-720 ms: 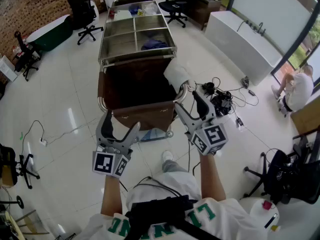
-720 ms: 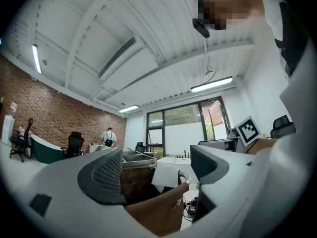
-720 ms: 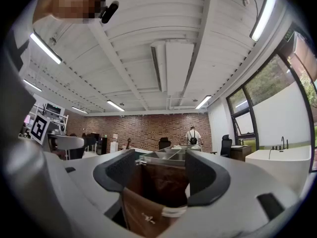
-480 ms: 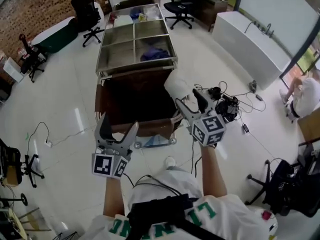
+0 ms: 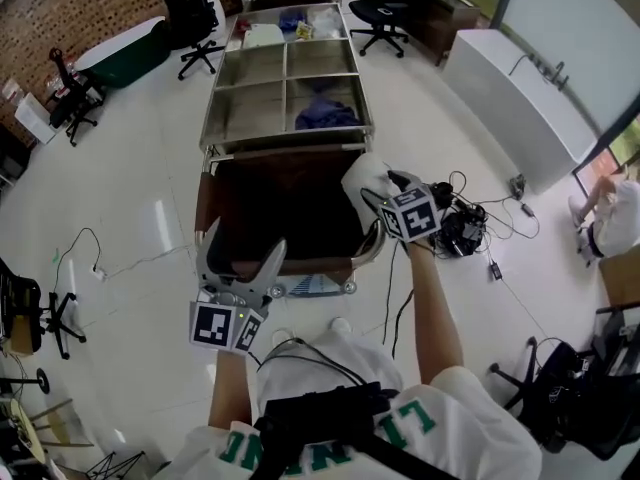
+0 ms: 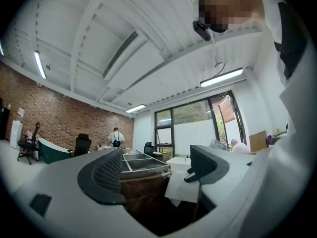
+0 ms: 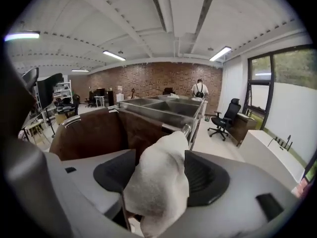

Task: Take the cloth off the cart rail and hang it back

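Cloth (image 5: 362, 176) draped over the cart rail (image 7: 186, 129) at the cart's near right corner, with my right claw (image 7: 159, 173) set around it. The jaws stand wide, one either side of the white fold. As far as I can see the pads are not pressing, so nothing is gripped yet. The cloth's length runs off the rail and down the gap between the jaws, dead ahead. My left claw (image 5: 243, 244), open and empty, hangs well apart by the cart's near left corner, so the right is nearer. Around the steel-topped cart (image 5: 285, 78): glossy white floor (image 5: 130, 168), office chairs, loose cables, a brick wall.
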A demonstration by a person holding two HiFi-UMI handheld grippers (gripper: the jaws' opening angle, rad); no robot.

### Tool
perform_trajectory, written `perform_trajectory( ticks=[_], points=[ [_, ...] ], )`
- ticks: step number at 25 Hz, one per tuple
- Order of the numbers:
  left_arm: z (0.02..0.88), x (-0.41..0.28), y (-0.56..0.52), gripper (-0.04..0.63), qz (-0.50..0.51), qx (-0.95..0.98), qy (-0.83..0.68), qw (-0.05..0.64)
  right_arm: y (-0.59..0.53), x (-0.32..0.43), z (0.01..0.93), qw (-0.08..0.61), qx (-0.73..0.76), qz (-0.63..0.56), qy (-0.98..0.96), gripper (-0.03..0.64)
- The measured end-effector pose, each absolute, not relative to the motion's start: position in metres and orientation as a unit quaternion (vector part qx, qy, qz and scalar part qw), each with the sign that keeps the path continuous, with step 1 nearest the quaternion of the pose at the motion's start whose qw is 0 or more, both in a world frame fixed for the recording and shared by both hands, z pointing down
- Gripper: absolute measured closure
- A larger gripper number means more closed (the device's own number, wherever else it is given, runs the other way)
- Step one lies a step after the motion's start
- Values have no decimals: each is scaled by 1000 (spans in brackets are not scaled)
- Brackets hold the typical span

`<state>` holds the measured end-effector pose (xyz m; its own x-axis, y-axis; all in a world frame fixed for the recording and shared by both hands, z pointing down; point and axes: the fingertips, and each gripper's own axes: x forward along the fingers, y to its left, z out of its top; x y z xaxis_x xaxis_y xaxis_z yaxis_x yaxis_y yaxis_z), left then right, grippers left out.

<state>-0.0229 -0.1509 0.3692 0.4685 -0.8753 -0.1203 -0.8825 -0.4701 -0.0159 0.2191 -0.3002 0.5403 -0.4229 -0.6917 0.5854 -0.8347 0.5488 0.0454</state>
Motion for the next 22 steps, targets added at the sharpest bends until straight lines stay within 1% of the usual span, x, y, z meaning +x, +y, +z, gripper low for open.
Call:
perform_trajectory(
  ticks=[3, 10, 13, 15, 16, 19, 22],
  points=[
    [368, -28, -153, 172, 54, -865, 499, 33, -304, 217, 551, 313, 466, 143, -815, 332],
    [375, -38, -164, 172, 53, -880, 471, 29, -298, 215, 547, 326, 496, 122, -796, 400],
    [374, -44, -165, 172, 53, -885, 462, 30, -295, 219, 543, 317, 516, 122, -786, 432],
    [372, -50, -168, 172, 54, -885, 461, 32, -295, 221, 535, 310, 527, 115, -783, 471],
    [371, -54, -169, 172, 55, -885, 461, 33, -295, 221, 531, 309, 530, 112, -782, 504],
    [368, -66, -173, 172, 55, -884, 463, 34, -292, 218, 515, 297, 541, 104, -780, 520],
    [364, -78, -178, 172, 58, -884, 463, 33, -286, 205, 466, 235, 564, 76, -788, 523]
  ],
)
